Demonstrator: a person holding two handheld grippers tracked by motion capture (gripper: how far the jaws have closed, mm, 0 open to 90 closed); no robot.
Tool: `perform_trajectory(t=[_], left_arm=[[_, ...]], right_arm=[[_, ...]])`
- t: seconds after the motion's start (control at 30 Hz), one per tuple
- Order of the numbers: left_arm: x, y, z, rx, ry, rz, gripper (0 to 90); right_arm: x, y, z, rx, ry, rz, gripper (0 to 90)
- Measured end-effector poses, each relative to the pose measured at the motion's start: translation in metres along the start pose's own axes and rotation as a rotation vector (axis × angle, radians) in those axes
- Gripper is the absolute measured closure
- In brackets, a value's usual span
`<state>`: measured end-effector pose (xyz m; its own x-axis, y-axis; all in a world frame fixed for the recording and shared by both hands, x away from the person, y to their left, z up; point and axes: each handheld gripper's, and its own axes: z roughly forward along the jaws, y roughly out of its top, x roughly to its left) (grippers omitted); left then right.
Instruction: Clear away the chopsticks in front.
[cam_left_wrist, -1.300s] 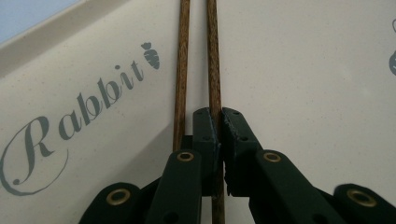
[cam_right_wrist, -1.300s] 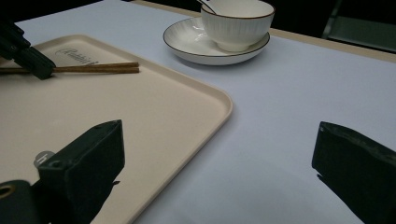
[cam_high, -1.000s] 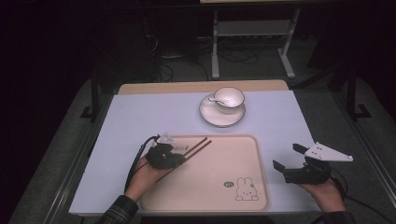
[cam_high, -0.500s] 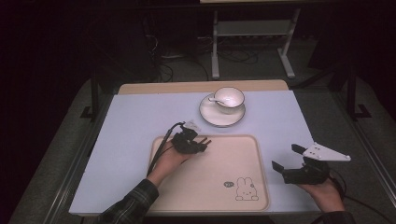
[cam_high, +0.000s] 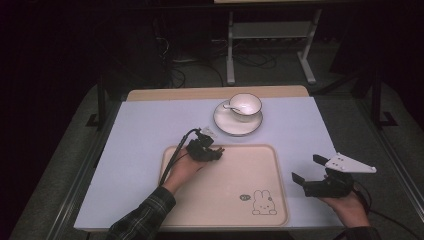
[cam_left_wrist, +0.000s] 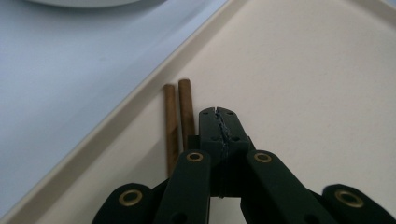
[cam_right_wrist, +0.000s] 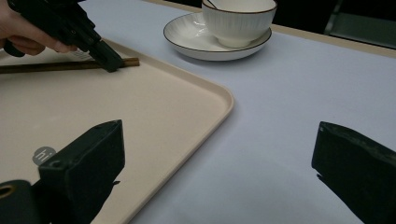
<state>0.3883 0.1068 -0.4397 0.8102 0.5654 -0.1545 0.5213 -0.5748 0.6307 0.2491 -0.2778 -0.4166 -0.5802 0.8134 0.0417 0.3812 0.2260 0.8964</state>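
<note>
Two brown chopsticks (cam_left_wrist: 179, 116) lie side by side on the beige tray (cam_high: 225, 200), just inside its far rim. My left gripper (cam_high: 216, 151) rests low over them near the tray's far left corner. In the left gripper view its jaws (cam_left_wrist: 218, 113) are shut tight with nothing between them, and the chopsticks lie just left of the tips. The right gripper view shows those tips (cam_right_wrist: 111, 61) at the chopsticks' (cam_right_wrist: 56, 67) right end. My right gripper (cam_high: 306, 170) hovers off the tray's right edge, open and empty (cam_right_wrist: 219, 135).
A white cup (cam_high: 246, 105) stands on a white saucer (cam_high: 225, 125) beyond the tray, on the pale blue table cover (cam_high: 140, 150). The tray has a rabbit print (cam_high: 264, 202) near its front right corner. The table's right edge is close to my right hand.
My left hand has moved right and away along the tray's far rim, and the gripper now covers most of the chopsticks. My right gripper has kept still.
</note>
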Motion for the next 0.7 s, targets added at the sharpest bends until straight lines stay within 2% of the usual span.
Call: perform_trajectory(t=[0.4,0.7], left_arm=[[0.013,-0.020,-0.022,0.011,0.034,-0.036,89.4],[0.017,-0.043,-0.043,0.021,0.042,-0.058,89.4]], right_arm=[[0.000,0.000,-0.001,-0.001,-0.003,0.002,2.0],[0.000,0.001,0.000,-0.002,-0.004,0.001,2.1]])
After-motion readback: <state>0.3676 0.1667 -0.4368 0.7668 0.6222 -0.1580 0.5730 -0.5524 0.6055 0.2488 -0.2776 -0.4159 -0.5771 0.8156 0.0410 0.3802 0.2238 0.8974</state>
